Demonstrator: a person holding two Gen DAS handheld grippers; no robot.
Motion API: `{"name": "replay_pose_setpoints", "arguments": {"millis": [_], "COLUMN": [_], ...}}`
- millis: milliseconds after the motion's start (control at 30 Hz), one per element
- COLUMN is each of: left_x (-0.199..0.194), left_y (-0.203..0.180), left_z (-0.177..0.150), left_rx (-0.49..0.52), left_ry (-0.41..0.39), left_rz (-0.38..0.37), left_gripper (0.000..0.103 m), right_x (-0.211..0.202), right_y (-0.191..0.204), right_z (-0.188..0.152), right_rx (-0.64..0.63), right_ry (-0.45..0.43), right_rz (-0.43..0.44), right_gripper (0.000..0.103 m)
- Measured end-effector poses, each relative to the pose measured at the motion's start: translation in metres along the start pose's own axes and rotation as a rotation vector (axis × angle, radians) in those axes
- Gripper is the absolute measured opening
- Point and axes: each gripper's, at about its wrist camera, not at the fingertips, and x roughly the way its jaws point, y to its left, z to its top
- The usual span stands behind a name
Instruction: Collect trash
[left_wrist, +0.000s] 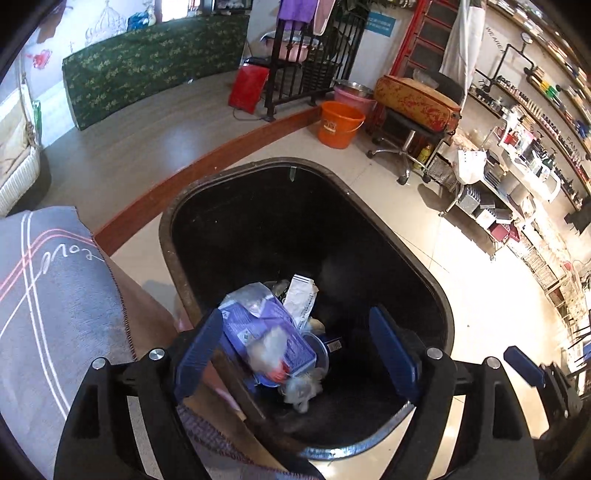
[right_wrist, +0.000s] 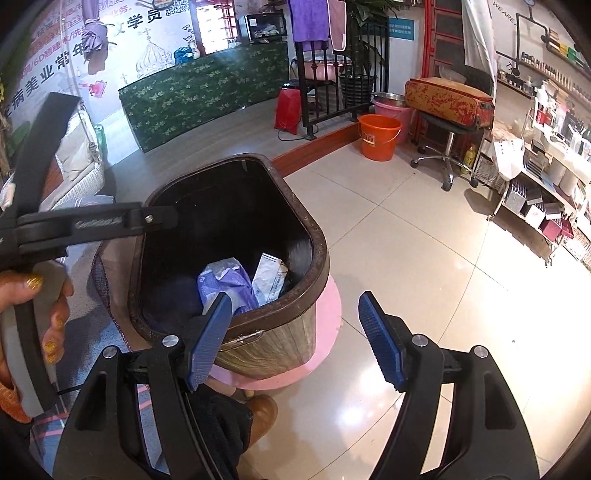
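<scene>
Jaws spread on both my grippers, nothing pinched.
My left gripper (left_wrist: 295, 350) hangs over the trash bin (left_wrist: 424, 280); purple packet (left_wrist: 266, 325) inside, white wrapper (left_wrist: 301, 299) at its 1 o'clock.

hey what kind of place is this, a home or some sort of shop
Most likely a beauty or hair salon, not a home: wall shelves of product bottles, a rolling stool on the tiled floor, and a wall poster with beauty-trade wording behind a counter.

Brown-rimmed bin (right_wrist: 317, 254), purple packet (right_wrist: 225, 284), orange bucket (right_wrist: 378, 136), green patterned counter (right_wrist: 203, 92)
</scene>
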Motion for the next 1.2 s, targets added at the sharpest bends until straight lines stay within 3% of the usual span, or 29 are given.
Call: {"name": "replay_pose_setpoints", "arguments": {"millis": [233, 400, 533, 633, 800, 1033, 1200], "left_x": [-0.049, -0.090, -0.124, -0.146, -0.187, -0.233, -0.253], "left_y": [0.018, 0.037, 0.054, 0.064, 0.083, 0.100, 0.099], "left_z": [-0.021, -0.049, -0.075, -0.088, -0.120, -0.163, -0.184], "left_rx": [0.027, 0.014, 0.005, -0.013, -0.104, -0.203, -0.262], "left_ry": [-0.117, -0.216, -0.294, -0.332, -0.419, -0.532, -0.559], "left_rz": [0.073, 0.141, 0.243, 0.278, 0.367, 0.444, 0.474], "left_gripper": [0.093, 0.097, 0.097, 0.097, 0.098, 0.098, 0.098], "right_x": [-0.010, -0.023, -0.041, -0.059, -0.092, -0.141, -0.168], "right_y": [0.009, 0.033, 0.060, 0.084, 0.123, 0.159, 0.173], "right_z": [-0.002, -0.004, -0.009, -0.015, -0.027, -0.045, -0.064], "right_rx": [-0.038, -0.078, -0.130, -0.158, -0.210, -0.241, -0.253], "right_ry": [-0.056, -0.099, -0.164, -0.214, -0.288, -0.417, -0.487], "right_rz": [-0.051, -0.015, -0.005, 0.036, 0.106, 0.162, 0.157], "right_gripper": [0.092, 0.097, 0.097, 0.097, 0.097, 0.097, 0.097]}}
